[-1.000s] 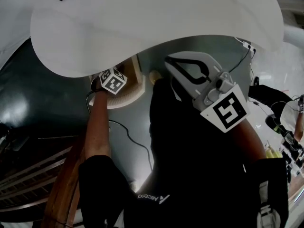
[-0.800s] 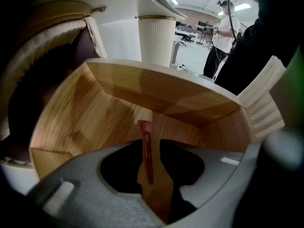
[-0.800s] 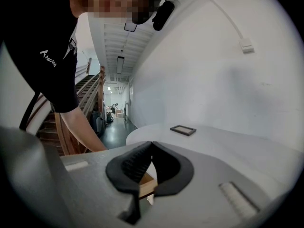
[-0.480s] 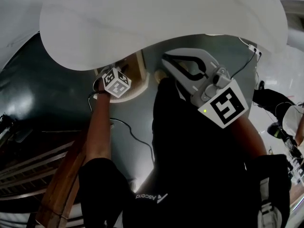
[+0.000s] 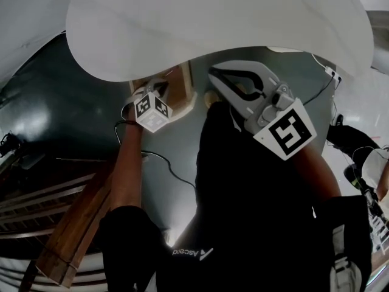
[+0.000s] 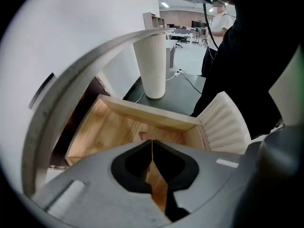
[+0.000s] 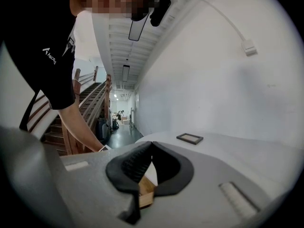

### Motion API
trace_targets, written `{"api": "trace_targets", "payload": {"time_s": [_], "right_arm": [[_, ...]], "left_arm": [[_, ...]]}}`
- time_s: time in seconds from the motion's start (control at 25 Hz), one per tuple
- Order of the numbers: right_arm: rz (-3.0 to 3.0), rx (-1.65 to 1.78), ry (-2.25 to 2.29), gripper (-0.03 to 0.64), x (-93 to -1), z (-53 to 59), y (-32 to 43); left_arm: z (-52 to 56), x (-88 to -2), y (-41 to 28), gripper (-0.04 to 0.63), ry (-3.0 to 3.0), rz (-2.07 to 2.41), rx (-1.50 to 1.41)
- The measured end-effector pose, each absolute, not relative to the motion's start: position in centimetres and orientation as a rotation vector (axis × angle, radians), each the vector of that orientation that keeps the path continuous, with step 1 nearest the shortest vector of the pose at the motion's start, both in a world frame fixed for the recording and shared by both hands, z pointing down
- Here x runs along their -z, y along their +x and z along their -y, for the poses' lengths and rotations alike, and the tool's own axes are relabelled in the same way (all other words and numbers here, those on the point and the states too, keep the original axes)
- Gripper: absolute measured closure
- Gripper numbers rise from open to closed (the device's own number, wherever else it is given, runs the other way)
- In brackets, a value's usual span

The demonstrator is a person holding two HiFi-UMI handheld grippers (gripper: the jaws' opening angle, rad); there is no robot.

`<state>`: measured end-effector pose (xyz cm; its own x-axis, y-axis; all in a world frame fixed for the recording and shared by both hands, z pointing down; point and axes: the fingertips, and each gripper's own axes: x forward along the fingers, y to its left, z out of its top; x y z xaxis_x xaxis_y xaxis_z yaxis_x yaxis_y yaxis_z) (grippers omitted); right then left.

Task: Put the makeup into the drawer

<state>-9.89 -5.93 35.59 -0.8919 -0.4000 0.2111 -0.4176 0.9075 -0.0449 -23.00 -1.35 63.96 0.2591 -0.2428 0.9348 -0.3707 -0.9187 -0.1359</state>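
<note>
Left tool held above the open drawer, jaws just drawn together, nothing between them; small pink makeup item seen lying on the drawer floor; right tool held closed and empty near the white bench.

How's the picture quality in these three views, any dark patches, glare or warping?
Head view: dim, the black shirt featureless, the white tabletop bright. Left gripper view: fisheye bows the tabletop's edge; the wooden drawer evenly lit. Right gripper view: black corners, bright white wall.
</note>
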Motion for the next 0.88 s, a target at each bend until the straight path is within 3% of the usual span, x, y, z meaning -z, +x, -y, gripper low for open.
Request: {"api": "trace_targets", "payload": {"time_s": [0.4,0.88], "right_arm": [[2.934,-0.096,0.623,0.614,-33.3,5.8,-8.5],[3.009,-0.039,0.662,0.614,-29.8,5.2,-6.4]], "left_arm": [[1.0,-55.1,-19.7,0.584,2.525,0.842,-1.510],[2.0,-39.8,-13.0,0.584,2.740,1.226,-0.903]]}}
